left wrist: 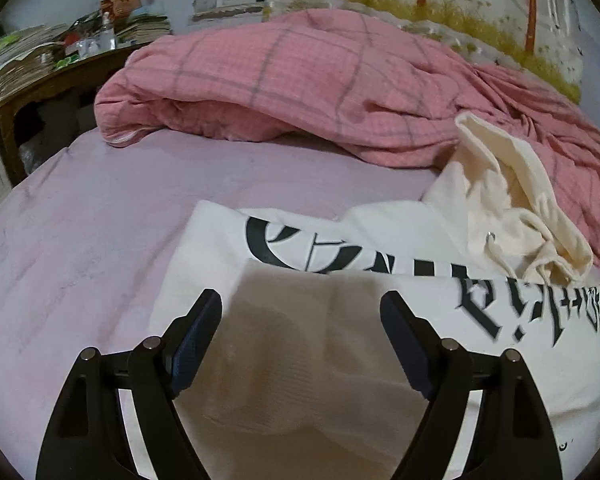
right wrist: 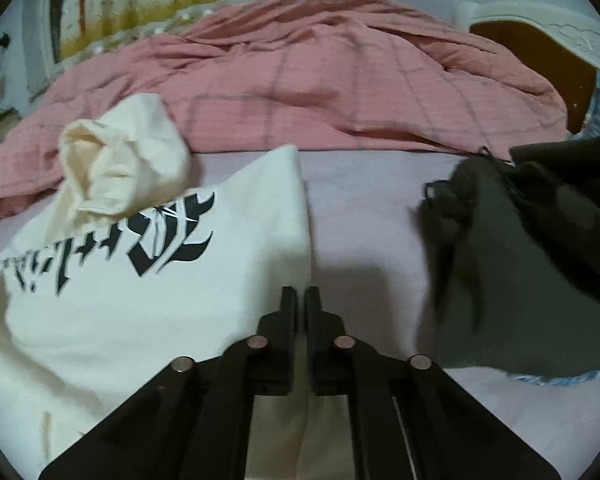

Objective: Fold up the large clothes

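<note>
The white hoodie lies part-folded on the bed, right under the left gripper with fingers wide apart, while the right gripper, fingers shut together, sits at its side edge.

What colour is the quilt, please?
Pink with grey check lines; the quilt shows best in the left wrist view.

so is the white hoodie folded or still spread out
Partly folded: the white hoodie has a panel doubled over its black lettering, but its hood lies bunched and unfolded.

Left gripper tilts downward, jaws spread wide — right gripper likewise angled down, jaws pressed together.
</note>
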`<state>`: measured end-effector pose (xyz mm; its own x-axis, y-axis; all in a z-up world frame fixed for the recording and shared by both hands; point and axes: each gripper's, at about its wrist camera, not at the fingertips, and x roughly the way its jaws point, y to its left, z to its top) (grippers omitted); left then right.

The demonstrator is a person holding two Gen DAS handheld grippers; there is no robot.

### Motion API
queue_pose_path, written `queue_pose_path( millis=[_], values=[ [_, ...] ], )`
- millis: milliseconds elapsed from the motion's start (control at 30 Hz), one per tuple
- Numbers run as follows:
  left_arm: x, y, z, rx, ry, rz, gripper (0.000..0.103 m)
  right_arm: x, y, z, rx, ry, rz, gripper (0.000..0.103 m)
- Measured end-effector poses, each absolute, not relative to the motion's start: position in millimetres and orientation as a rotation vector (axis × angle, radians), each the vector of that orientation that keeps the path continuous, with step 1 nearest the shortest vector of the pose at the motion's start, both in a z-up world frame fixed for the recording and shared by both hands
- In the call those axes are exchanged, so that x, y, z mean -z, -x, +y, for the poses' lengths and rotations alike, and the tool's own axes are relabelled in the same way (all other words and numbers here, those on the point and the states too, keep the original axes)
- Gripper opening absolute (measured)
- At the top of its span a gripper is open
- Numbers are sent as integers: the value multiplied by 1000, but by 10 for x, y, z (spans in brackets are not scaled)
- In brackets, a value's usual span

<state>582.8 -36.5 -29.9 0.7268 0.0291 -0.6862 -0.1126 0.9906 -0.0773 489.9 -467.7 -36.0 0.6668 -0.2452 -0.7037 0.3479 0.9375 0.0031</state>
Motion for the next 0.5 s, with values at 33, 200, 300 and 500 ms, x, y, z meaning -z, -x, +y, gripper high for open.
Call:
queue_pose_path(
  millis=[33, 200, 300, 500],
  values=[
    [330, -5851, -396, -68, 101, 774, 80, 412, -4927, -4723, 355, -134, 788, 4],
    [632, -6020, -495, -117, 10, 927, 83, 568, -5016, -4840, 343, -169, 840, 4],
    [555, -5970, -452, -147, 14, 893, 83, 588, -5012, -4849, 350, -171, 848, 5],
    [-24, -5679, -502, -82, 49, 711, 82, 121, -4765, -4464, 478, 124, 695, 27]
  ],
)
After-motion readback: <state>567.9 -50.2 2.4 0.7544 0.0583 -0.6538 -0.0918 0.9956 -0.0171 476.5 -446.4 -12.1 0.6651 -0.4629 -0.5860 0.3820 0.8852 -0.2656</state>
